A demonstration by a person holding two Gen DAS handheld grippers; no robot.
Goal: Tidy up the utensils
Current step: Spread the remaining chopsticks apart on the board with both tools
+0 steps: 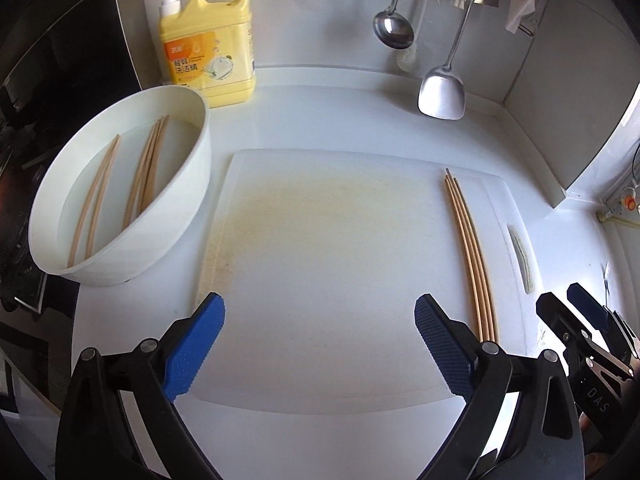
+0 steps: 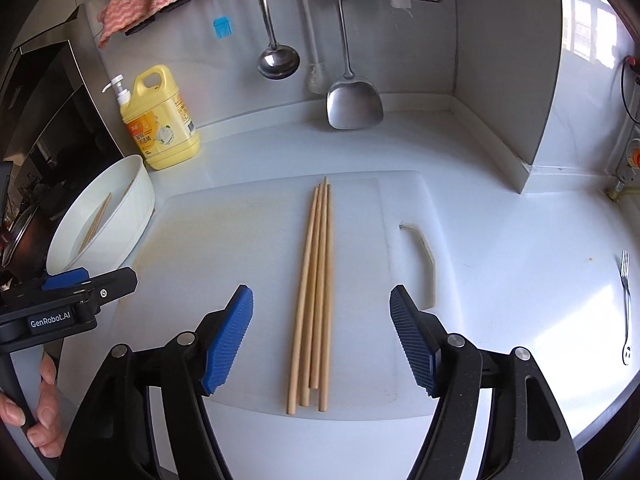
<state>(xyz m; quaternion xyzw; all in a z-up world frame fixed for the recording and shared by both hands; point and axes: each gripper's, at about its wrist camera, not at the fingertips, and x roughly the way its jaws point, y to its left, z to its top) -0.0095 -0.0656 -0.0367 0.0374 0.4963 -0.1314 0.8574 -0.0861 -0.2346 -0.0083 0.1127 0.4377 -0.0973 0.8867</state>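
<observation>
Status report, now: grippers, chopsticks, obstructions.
Left gripper open, empty. Right gripper open above chopsticks on cutting board. More in basin. Nothing blocking.

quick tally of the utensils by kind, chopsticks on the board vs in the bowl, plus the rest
chopsticks on the cutting board: 4
chopsticks in the white bowl: about 5; they overlap, so the count is uncertain
ladle: 1
metal spatula: 1
fork: 1
total: about 12
</observation>
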